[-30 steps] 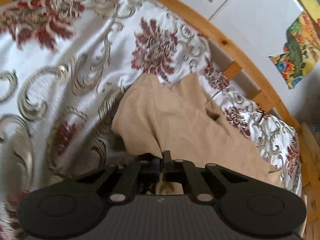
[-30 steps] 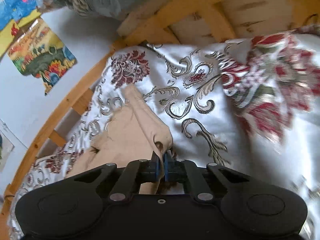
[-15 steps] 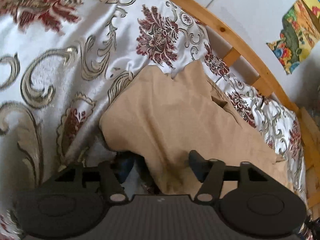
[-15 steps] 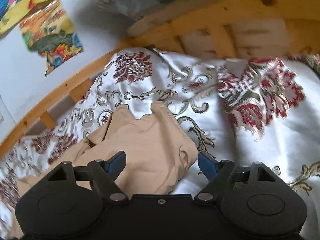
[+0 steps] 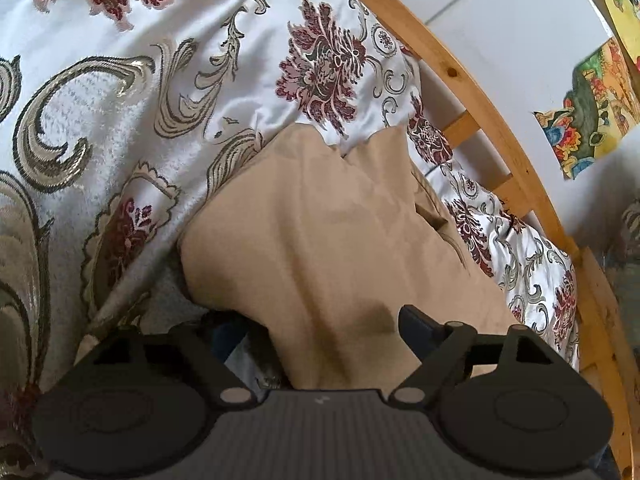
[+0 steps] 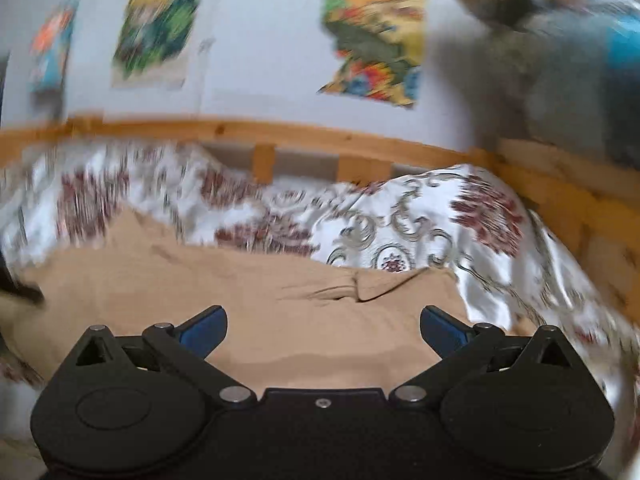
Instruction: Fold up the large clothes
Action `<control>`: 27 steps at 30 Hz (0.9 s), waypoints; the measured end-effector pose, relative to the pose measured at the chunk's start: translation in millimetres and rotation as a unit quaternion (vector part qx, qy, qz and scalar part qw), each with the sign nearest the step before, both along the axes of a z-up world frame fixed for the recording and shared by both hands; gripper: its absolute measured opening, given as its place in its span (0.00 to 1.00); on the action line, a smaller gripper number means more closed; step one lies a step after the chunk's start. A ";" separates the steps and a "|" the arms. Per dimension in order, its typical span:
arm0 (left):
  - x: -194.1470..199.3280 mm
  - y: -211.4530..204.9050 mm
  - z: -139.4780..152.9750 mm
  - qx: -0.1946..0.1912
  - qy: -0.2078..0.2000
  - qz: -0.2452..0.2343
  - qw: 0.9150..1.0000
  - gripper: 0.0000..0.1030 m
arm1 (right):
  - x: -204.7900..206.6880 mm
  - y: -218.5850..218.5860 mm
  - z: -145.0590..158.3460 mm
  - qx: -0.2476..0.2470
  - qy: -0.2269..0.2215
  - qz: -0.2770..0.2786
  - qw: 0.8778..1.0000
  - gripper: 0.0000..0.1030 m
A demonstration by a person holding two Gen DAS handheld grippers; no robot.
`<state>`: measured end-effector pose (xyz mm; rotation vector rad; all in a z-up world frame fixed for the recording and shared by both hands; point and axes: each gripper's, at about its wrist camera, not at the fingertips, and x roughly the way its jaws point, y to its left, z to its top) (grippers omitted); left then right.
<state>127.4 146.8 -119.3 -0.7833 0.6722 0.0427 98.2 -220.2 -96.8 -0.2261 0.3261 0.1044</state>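
Nearest us, our left claw [image 5: 320,320] and right claw [image 6: 323,326] both gape wide, gripping nothing. Just beyond them the tan garment [image 5: 320,232] lies on the patterned bedspread [image 5: 100,120], apparently doubled over once. We judge further folds remain. Farther off run the wooden bed rail [image 6: 320,136] and postered wall [image 6: 256,40].

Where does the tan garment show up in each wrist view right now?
Left wrist: the tan garment fills the lower centre, running right along the bedspread, between the open left gripper's fingers.
Right wrist: the garment spans the lower half, ahead of the open right gripper.
Shared landmark: the wooden bed rail.
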 end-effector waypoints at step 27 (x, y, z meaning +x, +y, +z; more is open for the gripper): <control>0.4 -133.7 131.6 0.328 -0.146 -0.146 0.922 0.03 | 24.9 0.1 -52.4 0.045 0.048 0.028 0.997 0.98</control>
